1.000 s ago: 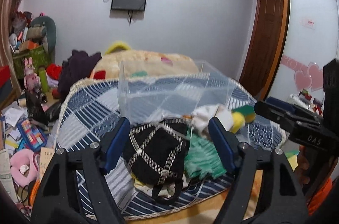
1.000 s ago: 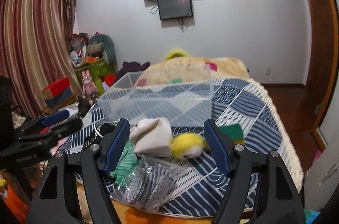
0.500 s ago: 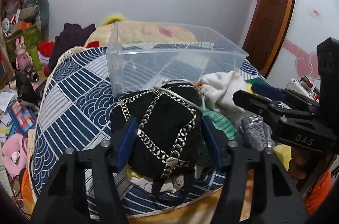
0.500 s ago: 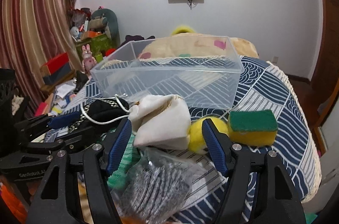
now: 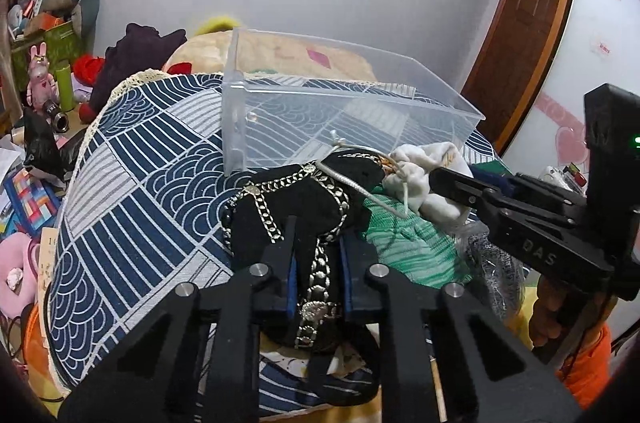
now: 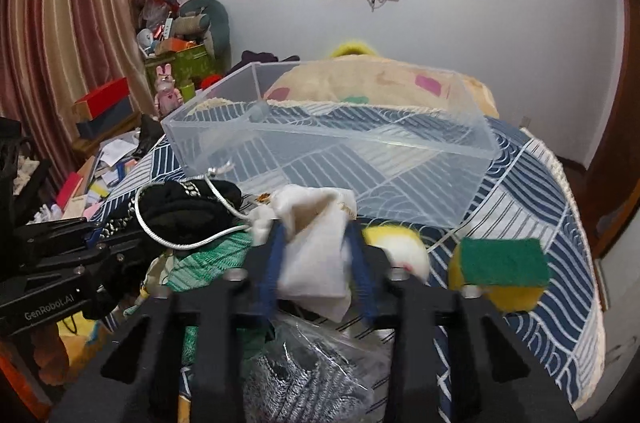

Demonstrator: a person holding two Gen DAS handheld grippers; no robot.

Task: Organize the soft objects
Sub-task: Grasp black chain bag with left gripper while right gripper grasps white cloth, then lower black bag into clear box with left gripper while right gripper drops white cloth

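My left gripper (image 5: 316,235) is shut on a black cap with silver chains (image 5: 304,199), which lies on the patterned bed cover in front of a clear plastic bin (image 5: 344,127). My right gripper (image 6: 316,235) is shut on a white drawstring pouch (image 6: 314,247) just in front of the same bin (image 6: 332,159). The right gripper also shows at the right of the left wrist view (image 5: 444,183), its tips at the pouch (image 5: 424,175). A green cloth (image 5: 404,243) lies between cap and pouch.
A yellow ball (image 6: 400,251) and a green-and-yellow sponge (image 6: 504,271) lie right of the pouch. A bag of grey scourers (image 6: 312,379) lies near the bed's front edge. A beige pillow (image 6: 372,87) sits behind the bin. Clutter fills the floor at left (image 5: 28,191).
Both grippers moved forward and down onto the pile and closed: the left on the black cap, the right on the white pouch. Both were open a second ago.
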